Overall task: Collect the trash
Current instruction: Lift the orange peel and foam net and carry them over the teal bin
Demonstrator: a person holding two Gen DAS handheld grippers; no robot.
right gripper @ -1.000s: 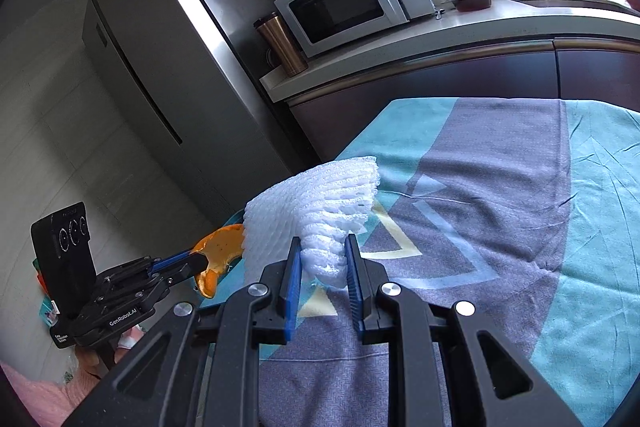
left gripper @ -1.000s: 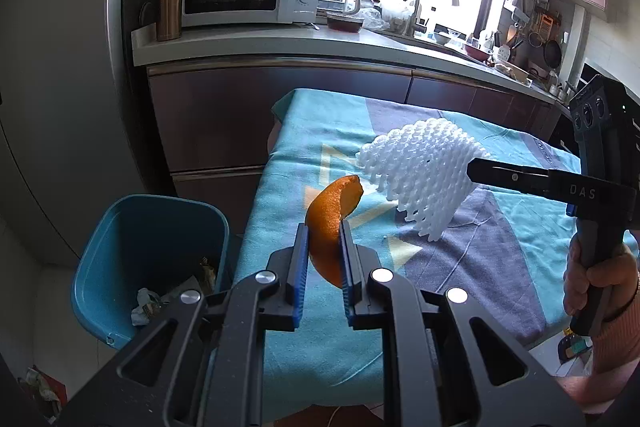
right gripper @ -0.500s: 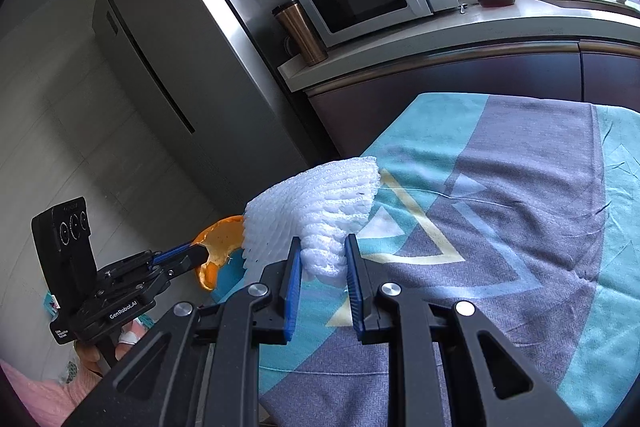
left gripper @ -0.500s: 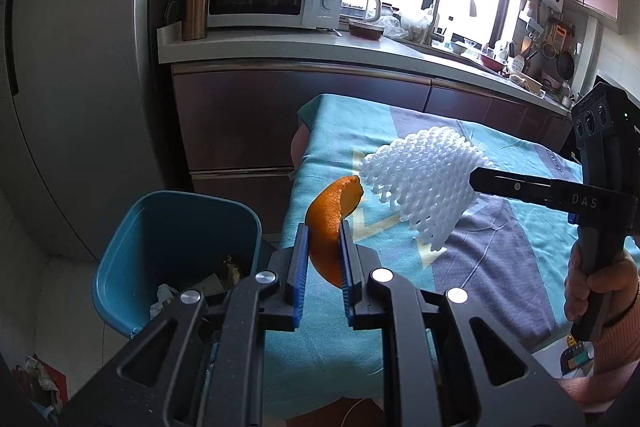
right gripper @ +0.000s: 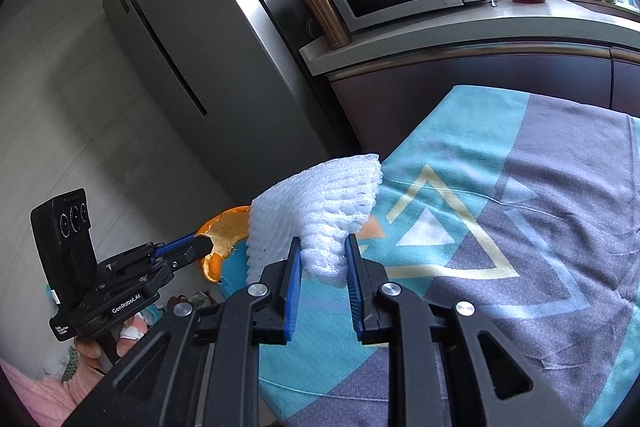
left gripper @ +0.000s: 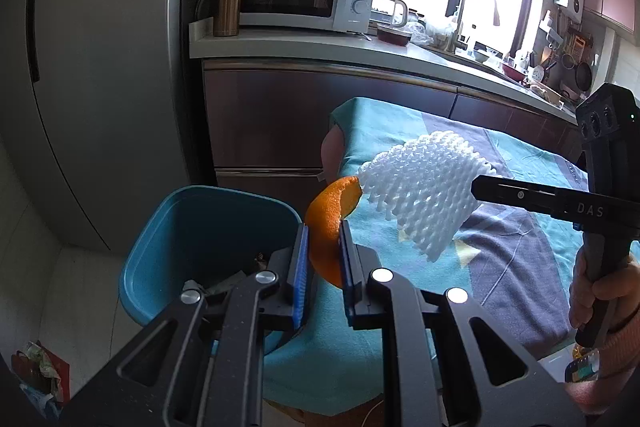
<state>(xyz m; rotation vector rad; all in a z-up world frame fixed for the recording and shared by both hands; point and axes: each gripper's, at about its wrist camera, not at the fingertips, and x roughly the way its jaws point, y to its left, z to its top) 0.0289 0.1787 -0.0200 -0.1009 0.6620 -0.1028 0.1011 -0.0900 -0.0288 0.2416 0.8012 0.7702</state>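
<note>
left gripper [left gripper: 323, 247] clamped on peel [left gripper: 330, 223] | bin [left gripper: 168, 239] lower-left, nearer | right gripper [right gripper: 322, 263] pinching foam net [right gripper: 320, 203] | probably over table [right gripper: 520, 227]

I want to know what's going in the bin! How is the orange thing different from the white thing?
The orange peel is smooth, curved and solid; the white foam net is full of holes.
The peel looks smaller than the net.
The left gripper pinches the peel; the right gripper pinches the net.
In the left view the peel hangs by the blue bin's edge; the net hangs over the tablecloth.
Both are held up in the air.
</note>
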